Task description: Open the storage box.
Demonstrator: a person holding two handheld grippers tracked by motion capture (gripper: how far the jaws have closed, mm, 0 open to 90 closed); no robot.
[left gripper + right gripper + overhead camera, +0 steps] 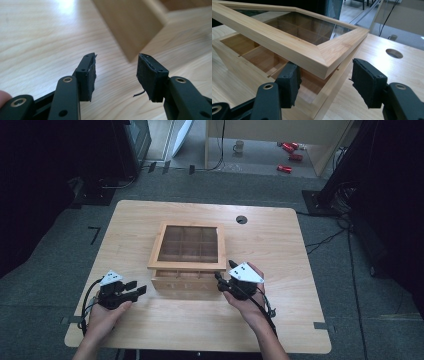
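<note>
the wooden box (187, 255) stands in the middle of the frame, its glass lid (287, 40) raised only a little. the right gripper (324, 82) has its jaws apart around the lid corner. the left gripper (131, 289), jaws apart and empty, waits at lower left. i think most of the opening is left.

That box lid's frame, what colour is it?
Light, honey-toned wood around a clear pane; the lid shows best in the right gripper view.

Wooden box with a raised glass lid, a claw on each side

The compartmented box (187, 257) sits mid-table (280, 320), its framed lid (189, 246) lifted at the near edge. The right claw (220, 281) is at the box's near right corner; the left claw (137, 288) lies on the table, jaws apart, near the box's left corner.
</note>
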